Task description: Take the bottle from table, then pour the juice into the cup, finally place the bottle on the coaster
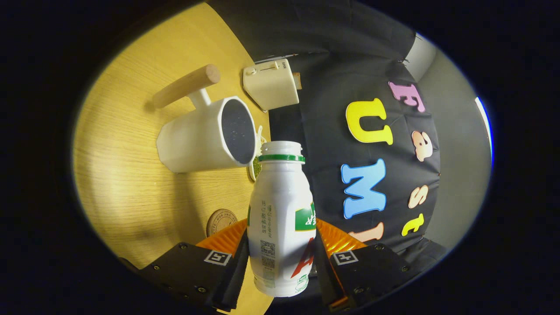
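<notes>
Evidently fingers clamp bottle; label print seemingly illegible.

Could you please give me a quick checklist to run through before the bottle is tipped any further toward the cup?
1. Grip: the gripper has both fingers pressed on the bottle - ok.
2. Cap off: the bottle's mouth is open above its green ring - ok.
3. Mouth over the cup: it sits beside the rim, not clearly over the opening - not ok.
4. Cup's level: dark inside, level unclear - cannot tell.
5. Coaster free: lying bare on the table near the fingers - ok.
6. Juice flowing: no stream is visible - cannot tell.
</notes>
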`<action>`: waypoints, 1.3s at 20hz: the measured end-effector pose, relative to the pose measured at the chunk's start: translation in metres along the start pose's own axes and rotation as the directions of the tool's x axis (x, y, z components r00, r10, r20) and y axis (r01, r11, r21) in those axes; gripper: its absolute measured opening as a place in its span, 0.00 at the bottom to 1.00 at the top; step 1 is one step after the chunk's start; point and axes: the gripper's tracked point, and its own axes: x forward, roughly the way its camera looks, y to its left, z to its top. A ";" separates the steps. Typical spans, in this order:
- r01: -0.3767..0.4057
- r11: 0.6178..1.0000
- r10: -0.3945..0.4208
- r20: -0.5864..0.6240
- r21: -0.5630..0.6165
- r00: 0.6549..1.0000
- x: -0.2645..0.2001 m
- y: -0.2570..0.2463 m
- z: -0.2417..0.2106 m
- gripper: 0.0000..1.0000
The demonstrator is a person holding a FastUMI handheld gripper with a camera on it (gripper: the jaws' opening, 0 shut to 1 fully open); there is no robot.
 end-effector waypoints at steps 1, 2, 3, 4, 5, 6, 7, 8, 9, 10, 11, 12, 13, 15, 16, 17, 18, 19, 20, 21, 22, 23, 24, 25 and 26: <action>0.004 1.000 -0.004 -0.002 -0.014 1.000 0.000 -0.002 0.000 0.69; 0.007 1.000 -0.007 -0.002 -0.030 1.000 -0.001 -0.004 0.000 0.69; 0.009 0.999 -0.010 -0.005 -0.046 1.000 0.002 -0.005 0.000 0.70; 0.014 0.998 -0.015 -0.006 -0.063 1.000 0.001 -0.006 -0.001 0.69; 0.019 0.997 -0.020 -0.007 -0.080 1.000 0.000 -0.008 0.000 0.69; 0.023 0.995 -0.024 -0.010 -0.095 1.000 0.000 -0.010 0.000 0.70; 0.024 0.994 -0.025 -0.012 -0.107 1.000 0.000 -0.010 0.001 0.69; 0.024 0.993 -0.026 -0.012 -0.115 1.000 -0.001 -0.010 0.001 0.70; 0.025 0.992 -0.026 -0.013 -0.121 1.000 -0.001 -0.011 0.001 0.69; 0.025 0.991 -0.027 -0.014 -0.132 1.000 -0.001 -0.012 0.001 0.69; 0.029 0.989 -0.032 -0.014 -0.144 0.999 -0.001 -0.013 0.001 0.69; 0.034 0.987 -0.037 -0.013 -0.159 0.999 -0.001 -0.014 0.002 0.69; 0.039 0.984 -0.042 -0.013 -0.174 0.999 -0.001 -0.017 0.001 0.69; 0.049 0.979 -0.052 -0.011 -0.200 0.999 -0.001 -0.018 0.002 0.69; 0.053 0.977 -0.056 -0.009 -0.208 0.998 -0.002 -0.019 0.003 0.69; 0.054 0.975 -0.057 -0.009 -0.214 0.998 -0.002 -0.019 0.004 0.69; 0.055 0.974 -0.058 -0.009 -0.219 0.998 -0.002 -0.019 0.004 0.69; 0.057 0.972 -0.060 -0.009 -0.227 0.998 -0.001 -0.020 0.003 0.69; 0.063 0.969 -0.067 -0.009 -0.238 0.998 -0.002 -0.022 0.004 0.69; 0.069 0.966 -0.073 -0.006 -0.250 0.997 -0.002 -0.023 0.006 0.69; 0.074 0.963 -0.078 -0.005 -0.260 0.997 -0.003 -0.024 0.006 0.69; 0.076 0.961 -0.080 -0.004 -0.266 0.997 -0.002 -0.025 0.006 0.69; 0.078 0.960 -0.082 -0.003 -0.268 0.997 -0.003 -0.026 0.006 0.69; 0.081 0.960 -0.085 -0.003 -0.269 0.996 -0.002 -0.026 0.007 0.69; 0.084 0.959 -0.089 -0.003 -0.272 0.996 -0.002 -0.028 0.006 0.69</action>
